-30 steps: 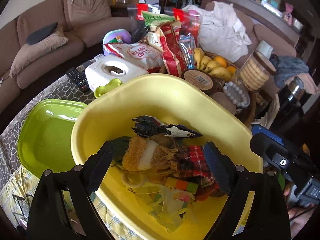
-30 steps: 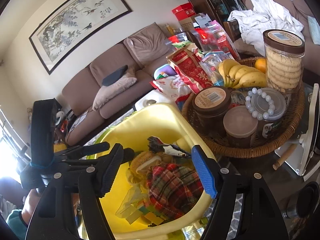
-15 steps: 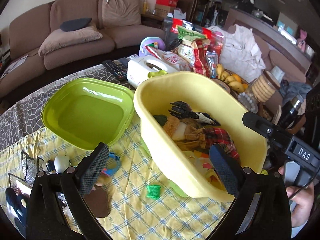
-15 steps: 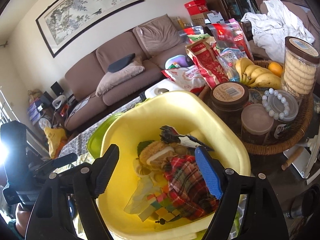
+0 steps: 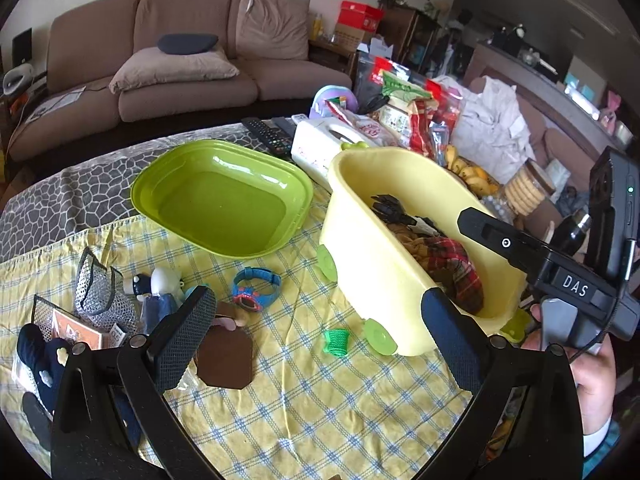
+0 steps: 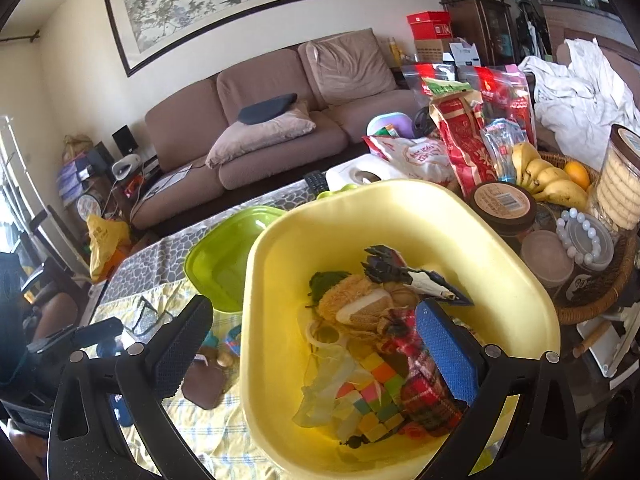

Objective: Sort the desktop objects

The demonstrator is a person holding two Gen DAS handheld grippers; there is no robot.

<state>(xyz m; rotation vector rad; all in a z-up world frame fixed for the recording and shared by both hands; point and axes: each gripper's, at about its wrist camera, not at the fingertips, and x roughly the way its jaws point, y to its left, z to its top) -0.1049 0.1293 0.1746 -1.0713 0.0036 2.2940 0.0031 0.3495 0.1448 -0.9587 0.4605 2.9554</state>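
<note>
On the left of the counter [image 5: 312,392], over the yellow checked cloth [image 5: 344,408], loose things lie in a cluster: a silver mesh pouch [image 5: 94,292], a small white and dark figure [image 5: 158,280], a blue toy watch [image 5: 256,290], a brown flat piece [image 5: 226,356] and, further right, a small green spool [image 5: 336,342]. The left gripper [image 5: 316,340] hangs above them with its jaws spread fully wide and nothing between them. Behind the cluster sits the empty green basin [image 5: 224,196]. To its right stands the yellow tub [image 6: 516,264] on green wheels, holding a black toy [image 6: 386,266], a tan plush [image 6: 356,300], a plaid cloth [image 6: 428,396], a colour cube [image 6: 374,394] and clear plastic wrap. The right gripper [image 6: 314,344] hovers over the tub's near rim, its jaws opening wide and gripping nothing; its blue pad is above the plaid cloth. Seen from the left wrist view, its body bears the letters "DAS", and a hand [image 5: 596,376] holds it. Right of the tub, a wicker basket [image 6: 600,304] carries bananas [image 6: 548,184], a brown-lidded jar with a barcode label [image 6: 502,206], a biscuit jar [image 6: 622,176] and a bead bracelet [image 6: 580,236]. Red snack bags behind carry print too small to read.
</note>
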